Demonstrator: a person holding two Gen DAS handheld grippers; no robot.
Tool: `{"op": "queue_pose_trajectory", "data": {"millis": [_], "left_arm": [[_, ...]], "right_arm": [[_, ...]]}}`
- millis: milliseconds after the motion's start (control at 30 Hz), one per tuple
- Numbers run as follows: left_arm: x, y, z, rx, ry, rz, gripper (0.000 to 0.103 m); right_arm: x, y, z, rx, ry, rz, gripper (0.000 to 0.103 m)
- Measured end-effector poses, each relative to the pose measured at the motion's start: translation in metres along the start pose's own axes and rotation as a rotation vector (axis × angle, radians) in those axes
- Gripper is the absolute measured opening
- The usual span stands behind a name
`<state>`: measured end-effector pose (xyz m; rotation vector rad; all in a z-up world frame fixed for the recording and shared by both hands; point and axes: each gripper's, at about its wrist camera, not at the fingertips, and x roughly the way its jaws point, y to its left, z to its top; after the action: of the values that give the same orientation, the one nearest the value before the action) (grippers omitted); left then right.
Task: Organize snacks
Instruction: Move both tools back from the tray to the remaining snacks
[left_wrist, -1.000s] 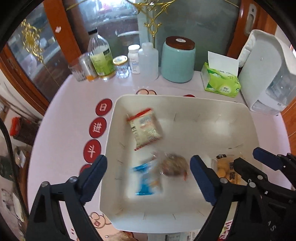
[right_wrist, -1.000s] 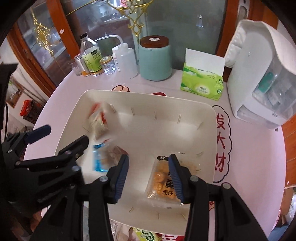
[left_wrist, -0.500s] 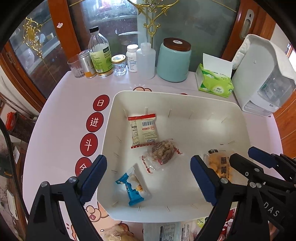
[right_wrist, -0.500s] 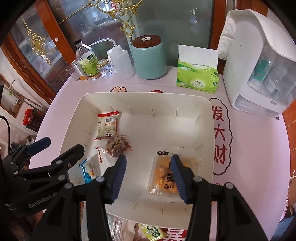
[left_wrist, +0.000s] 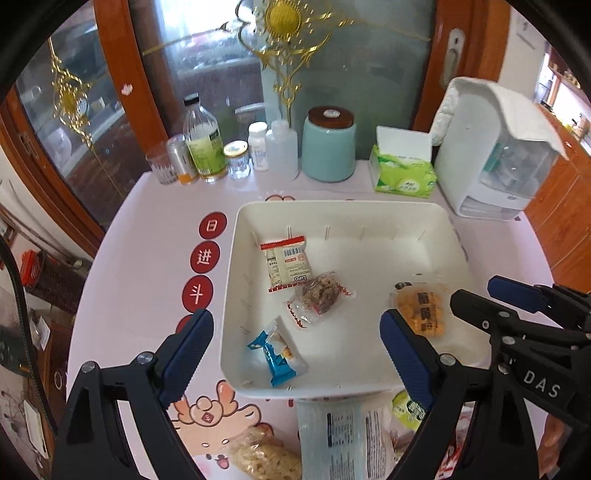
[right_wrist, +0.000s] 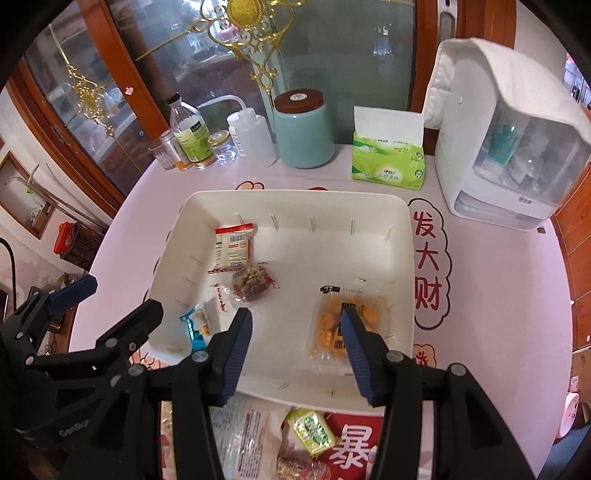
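— While both grippers hang above the near edge of the white tray, where do the snacks sit?

— Four lie inside it. The red-and-white packet is at the far left, with the clear-wrapped brown cake touching its near corner. The blue packet is at the near left, and the yellow biscuit pack lies at the right.

— And the fingers?

— The left gripper has its fingers wide apart, holding nothing; one pad is over the bench left of the tray, the other over the tray's near right part. The right gripper also has its fingers apart and empty, with the right pad in front of the biscuit pack.

— Anything outside the tray?

— Yes, more wrapped snacks lie on the bench just near of it: a green packet, a pale crumbly bar and a white bag.

— And at the far side?

— A teal jar, a green tissue pack, several bottles and a white appliance.
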<state>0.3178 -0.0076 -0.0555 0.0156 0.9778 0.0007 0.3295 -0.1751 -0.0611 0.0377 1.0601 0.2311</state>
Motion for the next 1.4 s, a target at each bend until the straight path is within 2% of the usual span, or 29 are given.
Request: {"op": "queue_pose_trajectory", "data": {"millis": [200,400,467,533,700,767,833,967,1033,1200,1400], "left_arm": [[-0.042,0.01,-0.013,0.068,-0.052,-0.039,0.091],[-0.072,0.029,-0.04,0.12,-0.051,-0.107,0.091],[-0.079,0.036,-0.052,0.143,-0.052,-0.122,0.091],[-0.083,0.042,-0.067,0.167,-0.049,-0.139,0.091],[-0.08,0.06,-0.104,0.207,-0.02,-0.173,0.091],[-0.074,0.066,-0.116,0.219,-0.007,-0.173,0.091],[-0.064,0.073,-0.128,0.213,0.025,-0.179,0.091],[-0.042,0.089,-0.145,0.169,0.084,-0.185,0.091],[-0.029,0.097,-0.152,0.14,0.106,-0.175,0.091],[0.0,0.108,-0.164,0.072,0.131,-0.129,0.091],[0.035,0.117,-0.176,-0.051,0.158,-0.078,0.091]], "right_arm": [[-0.043,0.014,-0.021,-0.014,-0.045,-0.014,0.051],[-0.089,0.027,-0.058,0.011,-0.088,-0.034,0.051],[-0.104,0.034,-0.074,0.019,-0.109,-0.046,0.053],[-0.115,0.041,-0.091,0.029,-0.127,-0.059,0.059],[-0.124,0.057,-0.126,0.052,-0.136,-0.069,0.065],[-0.121,0.064,-0.14,0.049,-0.13,-0.078,0.066],[-0.114,0.07,-0.15,0.04,-0.114,-0.076,0.072],[-0.091,0.081,-0.167,0.04,-0.064,-0.046,0.077],[-0.075,0.083,-0.174,0.047,-0.045,-0.041,0.084],[-0.029,0.087,-0.18,0.048,0.003,-0.048,0.099],[0.03,0.084,-0.179,0.053,0.078,-0.022,0.103]]}}
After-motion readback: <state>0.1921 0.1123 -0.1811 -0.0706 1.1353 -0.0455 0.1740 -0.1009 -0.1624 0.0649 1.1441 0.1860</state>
